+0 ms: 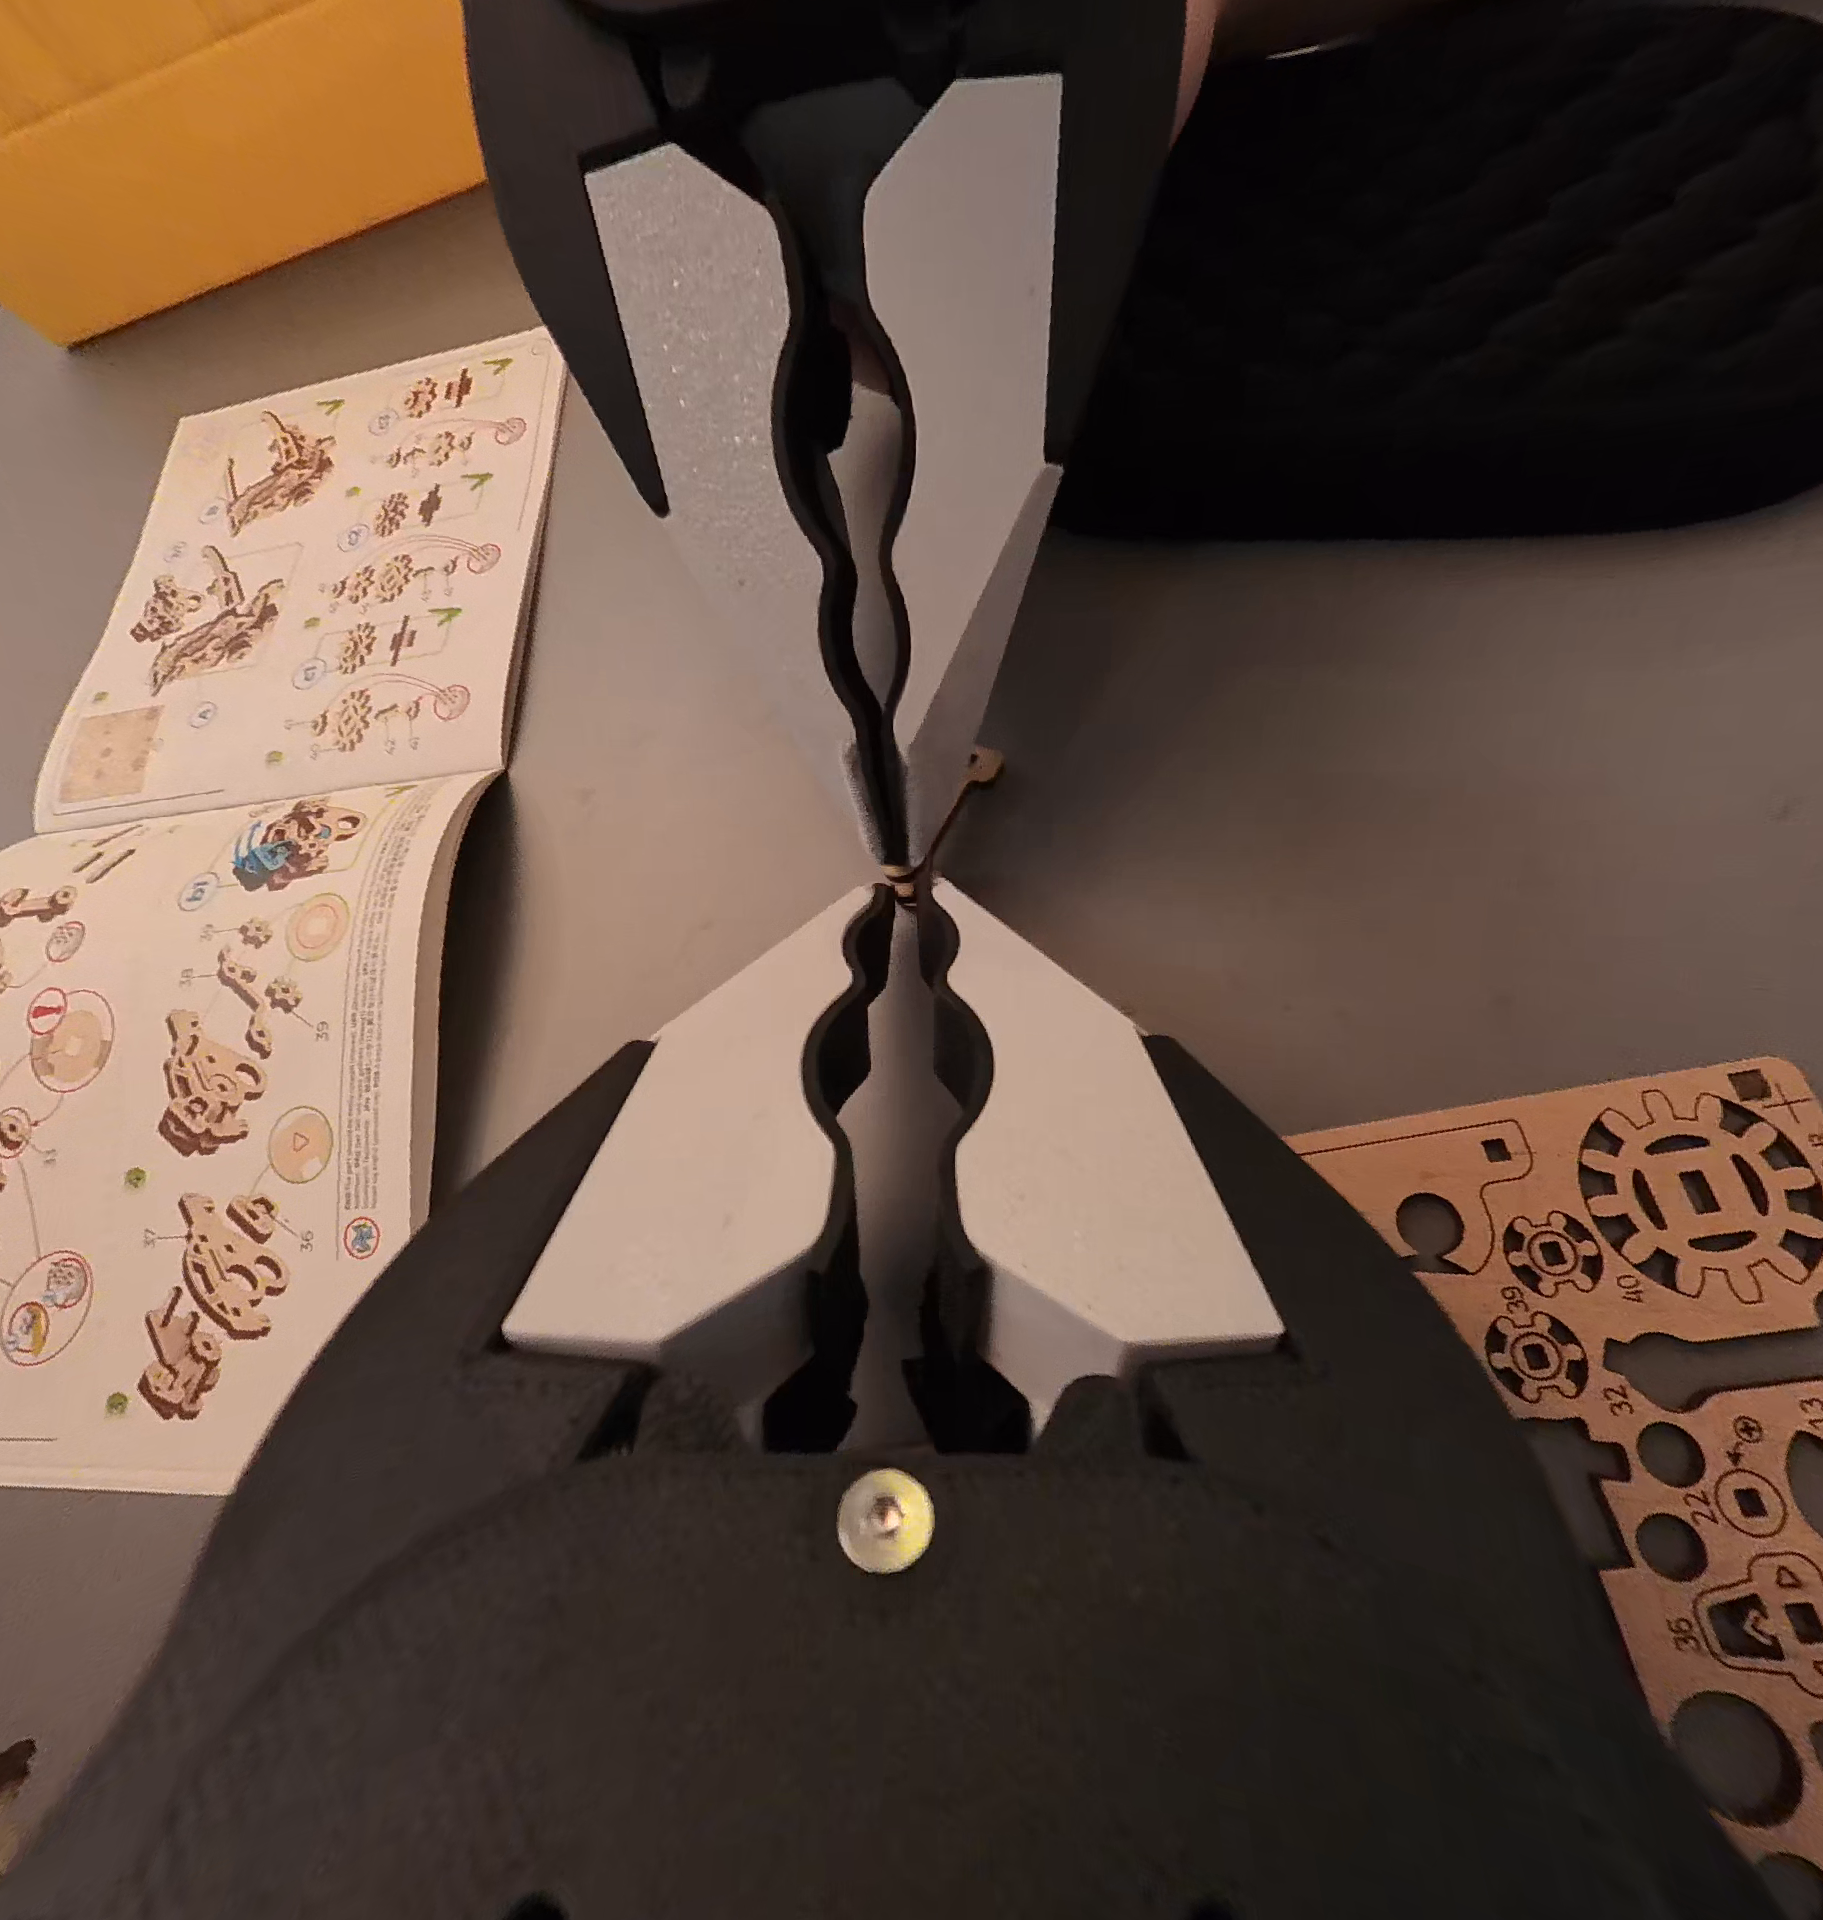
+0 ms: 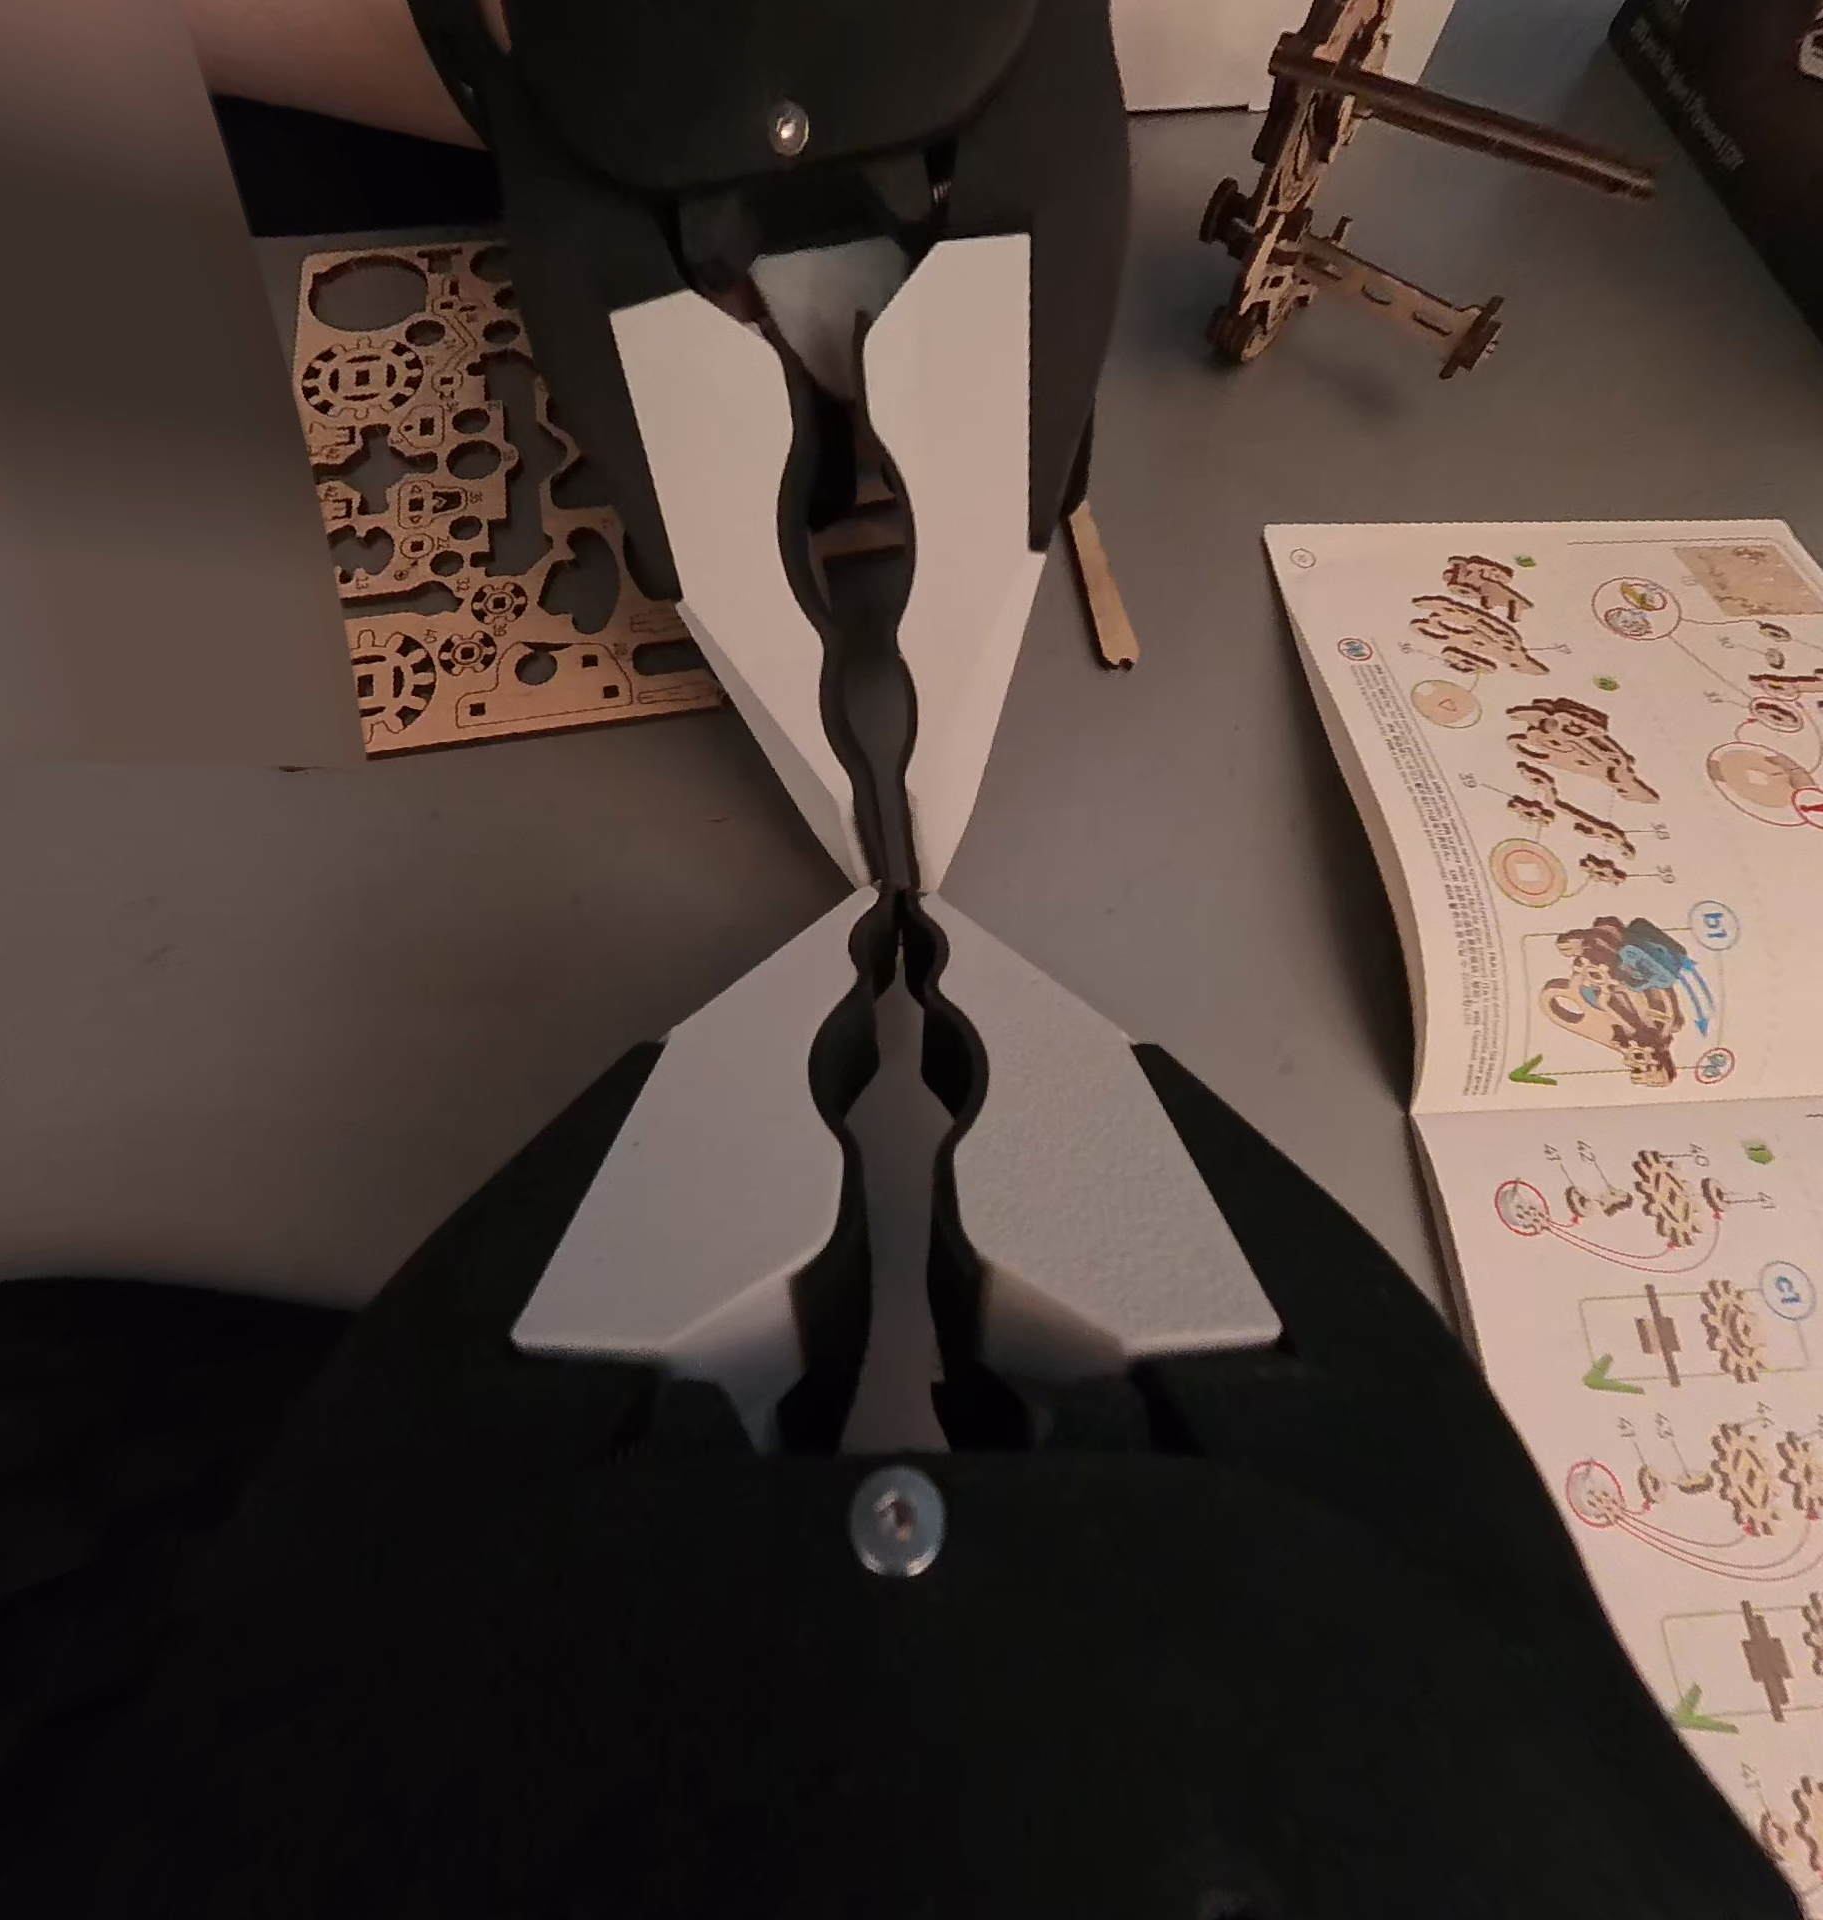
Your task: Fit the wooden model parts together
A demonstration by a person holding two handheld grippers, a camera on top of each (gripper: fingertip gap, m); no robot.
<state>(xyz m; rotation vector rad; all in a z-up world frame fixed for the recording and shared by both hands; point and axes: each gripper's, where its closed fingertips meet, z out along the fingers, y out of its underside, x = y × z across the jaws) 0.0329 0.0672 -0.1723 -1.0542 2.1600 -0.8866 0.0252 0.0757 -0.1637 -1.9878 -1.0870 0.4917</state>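
My two grippers meet tip to tip above the grey table (image 1: 1302, 831). In the left wrist view my left gripper (image 1: 902, 909) comes up from below and is shut on a small layered wooden part (image 1: 902, 881). My right gripper (image 1: 889, 836) comes down from the top, shut on a thin flat wooden part (image 1: 967, 790) that sticks out to the right of its tips. The two parts touch at the tips. In the right wrist view my right gripper (image 2: 902, 920) and left gripper (image 2: 889, 873) hide the parts.
A laser-cut wooden parts sheet (image 1: 1613, 1403) (image 2: 439, 499) lies on the table. An open instruction booklet (image 1: 263, 831) (image 2: 1613, 935) lies on the other side. There is also a yellow box (image 1: 211, 135), black fabric (image 1: 1509, 260), a part-built wooden model (image 2: 1333, 208), a wooden stick (image 2: 1104, 592) and a dark box (image 2: 1769, 156). Less than 4 cm separates the two grippers' tips.
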